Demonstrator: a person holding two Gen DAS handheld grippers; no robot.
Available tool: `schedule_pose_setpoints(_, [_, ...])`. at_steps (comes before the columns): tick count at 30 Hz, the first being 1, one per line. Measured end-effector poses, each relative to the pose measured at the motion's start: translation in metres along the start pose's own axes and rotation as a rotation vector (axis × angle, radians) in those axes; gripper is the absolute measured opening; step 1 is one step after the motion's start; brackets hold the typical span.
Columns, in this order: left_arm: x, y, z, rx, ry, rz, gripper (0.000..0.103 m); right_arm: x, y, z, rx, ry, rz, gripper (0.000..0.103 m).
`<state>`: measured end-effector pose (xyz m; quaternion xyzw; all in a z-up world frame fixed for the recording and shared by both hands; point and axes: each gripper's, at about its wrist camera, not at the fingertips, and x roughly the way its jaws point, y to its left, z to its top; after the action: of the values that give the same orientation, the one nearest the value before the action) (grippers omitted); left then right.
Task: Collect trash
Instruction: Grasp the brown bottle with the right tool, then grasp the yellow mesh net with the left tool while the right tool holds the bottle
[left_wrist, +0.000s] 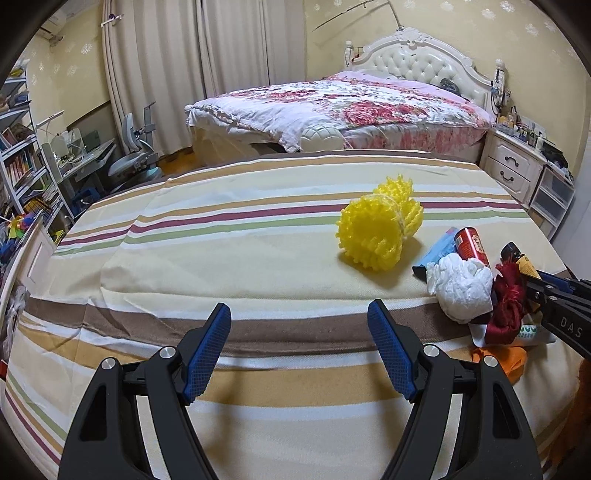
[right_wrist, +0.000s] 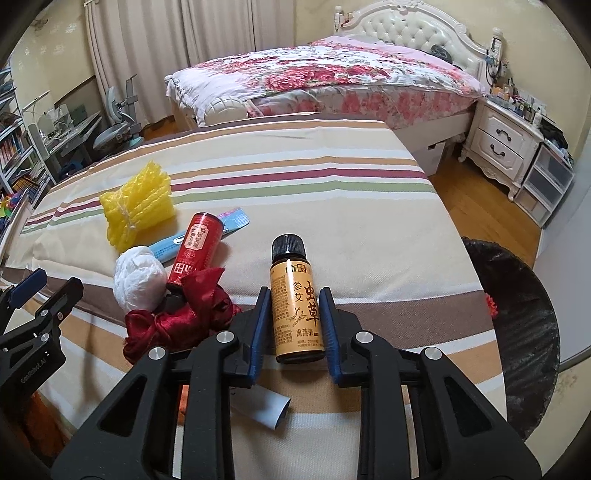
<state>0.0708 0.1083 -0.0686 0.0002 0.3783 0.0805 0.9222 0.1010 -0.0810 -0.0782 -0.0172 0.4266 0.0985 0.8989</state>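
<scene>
R gripper (right_wrist: 293, 314) was pinching 1 amber bottle (right_wrist: 296, 314) w/ black cap and yellow label, both blue pads pressed on its sides, cap pointing to 12 o'clock, bottle dead centre between the fingers over the striped cloth (right_wrist: 332, 206). Under it, at approx 6 o'clock, lay 1 white paper roll (right_wrist: 264, 404), partly hidden by the gripper body. At 9 o'clock of the bottle, just beside the R gripper's left finger, sat 1 bunch of dark red ribbon (right_wrist: 177, 321); touching that, at 10 o'clock, 1 crumpled white tissue wad (right_wrist: 138, 282) and 1 red cylinder tube (right_wrist: 197, 249). Under the tube's far end, 1 flat light-blue packet (right_wrist: 229, 221). Farther out at 10–11 o'clock, 1 yellow foam net bundle (right_wrist: 138, 203), well apart from the bottle. At 3 o'clock, off the cloth edge, 1 bin w/ black liner (right_wrist: 517, 314). L gripper (left_wrist: 299, 325) was spread wide w/ nothing between its fingers, hovering over bare striped cloth; from it the foam net lay at approx 1 o'clock, and the tissue, ribbon and red tube clustered at 2–3 o'clock next to the R gripper's tip. 1 orange scrap (left_wrist: 506, 360) showed at 3 o'clock, near the cloth's edge. Far bkgd at 12 o'clock: 1 bed w/ floral quilt (right_wrist: 332, 77), 1 white nightstand (right_wrist: 502, 144) at 2 o'clock.
</scene>
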Motion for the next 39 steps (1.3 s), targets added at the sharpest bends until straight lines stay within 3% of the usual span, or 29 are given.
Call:
schedule_pose_setpoints(6, [0.008,-0.011,0.018,0.003,-0.046,-0.025,0.077,0.006,-0.003,0.006,-0.001,-0.007,-0.017,0.026])
schedule_pose_setpoints(25, [0.042,-0.035,0.05,0.046,-0.018,-0.098,0.079,0.012,-0.006,0.01,-0.002,-0.027,-0.027,0.026])
schedule_pose_setpoints(29, [0.046,-0.037,0.048,0.061,0.011,-0.13,0.052,0.012,-0.006,0.011,-0.002,-0.03,-0.028,0.026])
schedule_pose_setpoints(39, [0.036,-0.031,0.042,0.039,-0.008,-0.146,0.045,0.007,-0.008,0.006,0.018,-0.038,-0.025,0.024])
